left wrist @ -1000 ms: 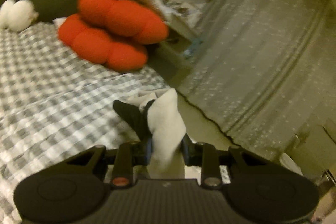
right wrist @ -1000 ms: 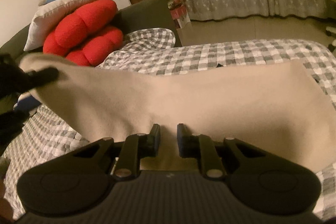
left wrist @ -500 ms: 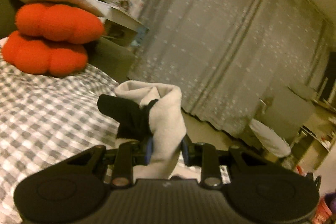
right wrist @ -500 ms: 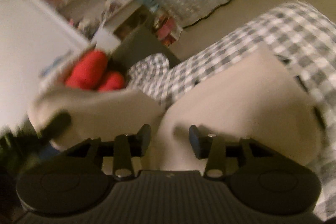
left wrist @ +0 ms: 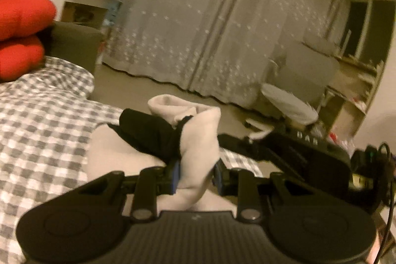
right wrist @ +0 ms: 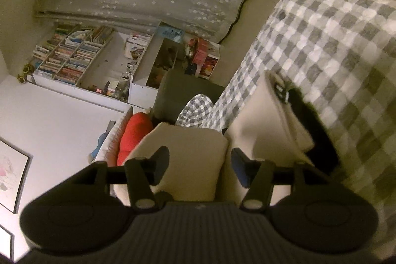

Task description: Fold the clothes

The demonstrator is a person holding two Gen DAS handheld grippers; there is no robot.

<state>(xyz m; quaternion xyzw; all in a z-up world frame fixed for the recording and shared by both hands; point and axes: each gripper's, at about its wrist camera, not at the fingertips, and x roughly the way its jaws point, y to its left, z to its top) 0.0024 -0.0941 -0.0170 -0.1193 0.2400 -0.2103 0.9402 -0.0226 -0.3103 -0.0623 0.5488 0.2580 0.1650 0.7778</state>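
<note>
left gripper (left wrist: 195, 176): pinching garment (left wrist: 198, 140) | right gripper (right wrist: 198, 168): jaws opening, garment fold between, unpressed | risk: released fold may slump on bed (right wrist: 334, 41), undoing crease

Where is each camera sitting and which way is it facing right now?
Left wrist: on the left hand-held gripper, looking along its fingers across the checked bed to the curtains; it pinches the cream garment; the right hand-held gripper shows beside it.
Right wrist: rolled sideways, on the right hand-held gripper, jaws opening with the garment between them, facing the bookshelf.
Shared: garment, bed, curtains, red cushion.
</note>
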